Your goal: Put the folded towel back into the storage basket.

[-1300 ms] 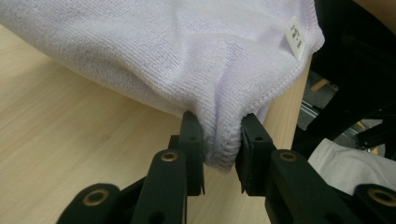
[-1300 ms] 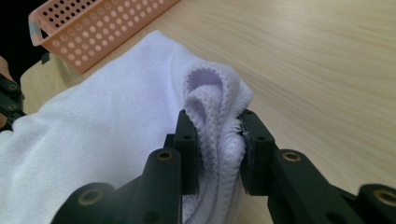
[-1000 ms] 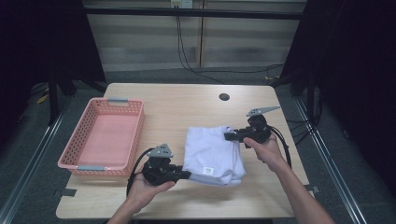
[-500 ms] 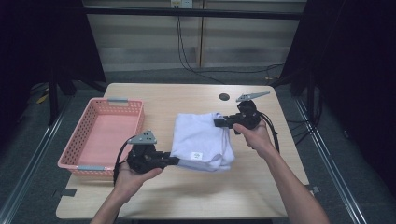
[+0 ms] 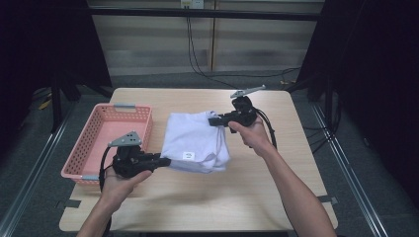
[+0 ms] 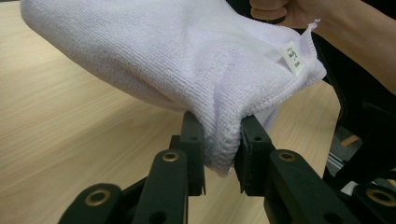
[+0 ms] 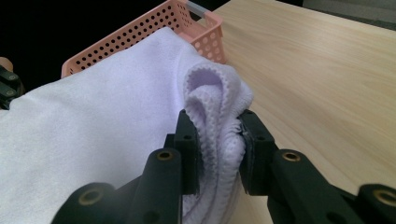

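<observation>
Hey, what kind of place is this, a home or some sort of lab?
Likely a lab or recording setup: a bare wooden table ringed by dark curtains, cables trailing on the floor behind, and a person holding a white towel with two handheld grippers beside a pink basket.

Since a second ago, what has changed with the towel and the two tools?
Both tools, left tool and right tool, have carried the folded white towel leftward and farther up the table, toward the pink basket; it now hangs lifted between them. Nothing was taken or let go: each stays clamped on its end. The basket stayed put.
</observation>
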`<state>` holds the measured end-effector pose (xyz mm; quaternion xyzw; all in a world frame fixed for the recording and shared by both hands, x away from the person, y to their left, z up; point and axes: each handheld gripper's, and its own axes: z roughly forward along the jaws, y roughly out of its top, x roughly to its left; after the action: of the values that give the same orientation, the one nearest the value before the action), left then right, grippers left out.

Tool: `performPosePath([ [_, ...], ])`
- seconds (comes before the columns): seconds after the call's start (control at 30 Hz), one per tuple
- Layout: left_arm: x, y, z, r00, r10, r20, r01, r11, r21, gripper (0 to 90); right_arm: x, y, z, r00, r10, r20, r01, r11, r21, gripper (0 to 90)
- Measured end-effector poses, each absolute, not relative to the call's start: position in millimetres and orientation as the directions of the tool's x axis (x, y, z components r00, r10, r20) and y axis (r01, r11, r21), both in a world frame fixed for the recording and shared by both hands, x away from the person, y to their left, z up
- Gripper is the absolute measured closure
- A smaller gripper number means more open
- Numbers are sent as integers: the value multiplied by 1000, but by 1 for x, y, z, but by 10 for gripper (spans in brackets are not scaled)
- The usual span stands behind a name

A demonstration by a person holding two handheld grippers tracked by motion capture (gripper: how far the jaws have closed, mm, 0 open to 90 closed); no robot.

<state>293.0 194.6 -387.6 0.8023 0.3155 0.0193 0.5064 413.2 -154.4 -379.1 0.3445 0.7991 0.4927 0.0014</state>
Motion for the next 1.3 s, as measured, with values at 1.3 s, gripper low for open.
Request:
performPosePath([
  [1.3, 288, 329, -360, 660, 691, -294, 514, -129, 848, 763, 463, -3, -344, -826, 445, 346, 510, 326, 796, 725],
])
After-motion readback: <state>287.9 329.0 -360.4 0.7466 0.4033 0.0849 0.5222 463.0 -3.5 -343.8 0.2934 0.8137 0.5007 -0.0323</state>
